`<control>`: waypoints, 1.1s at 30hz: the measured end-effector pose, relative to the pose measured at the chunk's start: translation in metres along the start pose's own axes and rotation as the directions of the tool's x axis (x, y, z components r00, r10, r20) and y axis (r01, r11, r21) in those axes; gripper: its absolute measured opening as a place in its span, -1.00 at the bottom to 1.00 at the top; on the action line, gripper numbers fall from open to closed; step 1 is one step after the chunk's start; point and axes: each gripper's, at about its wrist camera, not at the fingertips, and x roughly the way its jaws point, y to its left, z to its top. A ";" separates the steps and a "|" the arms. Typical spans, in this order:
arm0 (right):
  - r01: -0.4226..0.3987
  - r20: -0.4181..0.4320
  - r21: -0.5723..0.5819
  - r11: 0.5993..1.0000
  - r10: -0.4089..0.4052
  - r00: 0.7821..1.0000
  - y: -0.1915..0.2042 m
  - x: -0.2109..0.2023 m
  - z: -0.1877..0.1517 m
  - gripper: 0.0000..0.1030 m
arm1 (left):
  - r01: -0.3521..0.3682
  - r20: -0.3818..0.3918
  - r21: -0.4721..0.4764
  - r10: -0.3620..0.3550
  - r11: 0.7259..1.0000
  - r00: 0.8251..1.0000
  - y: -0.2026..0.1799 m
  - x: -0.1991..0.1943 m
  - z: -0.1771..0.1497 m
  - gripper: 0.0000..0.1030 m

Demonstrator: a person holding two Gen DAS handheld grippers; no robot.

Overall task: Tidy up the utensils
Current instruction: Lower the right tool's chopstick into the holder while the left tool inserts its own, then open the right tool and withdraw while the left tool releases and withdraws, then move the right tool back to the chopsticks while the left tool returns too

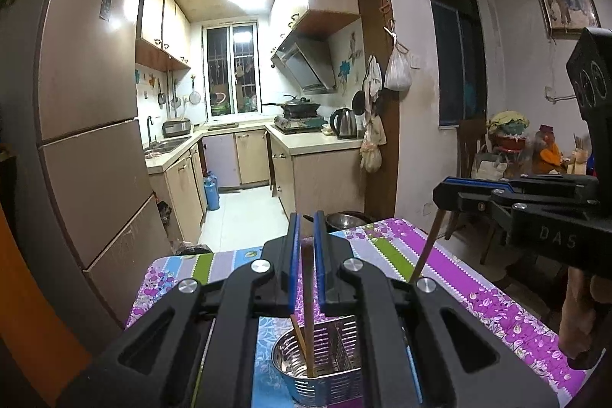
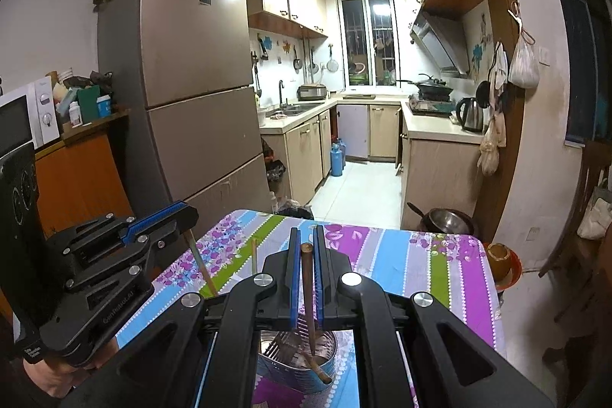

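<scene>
Shiny perforated metal utensil holder point(image 1: 325, 362), matt wooden chopsticks point(image 2: 308, 293), glossy floral tablecloth point(image 2: 401, 255)

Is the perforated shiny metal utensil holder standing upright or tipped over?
Upright. The perforated shiny metal utensil holder sits on its base on the floral tablecloth, open mouth up, with brown chopsticks entering it.

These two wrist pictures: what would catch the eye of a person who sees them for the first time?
First, the two black grippers with blue pads: the left gripper and the right gripper each pinch a thin brown wooden chopstick above the shiny perforated metal utensil holder. Next, the bright purple, blue and green flowered tablecloth under it. Behind stands the tall bronze refrigerator, left of the kitchen.
</scene>
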 end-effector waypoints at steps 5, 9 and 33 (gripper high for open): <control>0.009 0.005 -0.002 1.000 -0.009 1.000 0.000 0.000 -0.001 -0.85 | -0.005 -0.005 0.004 0.005 1.000 1.000 0.001 0.000 0.000 -0.66; 0.016 0.043 -0.007 1.000 -0.016 0.999 0.000 -0.016 -0.001 -0.79 | -0.017 0.017 0.006 0.017 1.000 1.000 0.000 -0.013 0.000 -0.43; 0.018 -0.023 0.032 0.999 -0.018 1.000 0.106 -0.169 -0.360 -0.46 | 0.142 -0.164 0.034 -0.134 0.989 0.977 -0.059 -0.199 -0.310 -0.03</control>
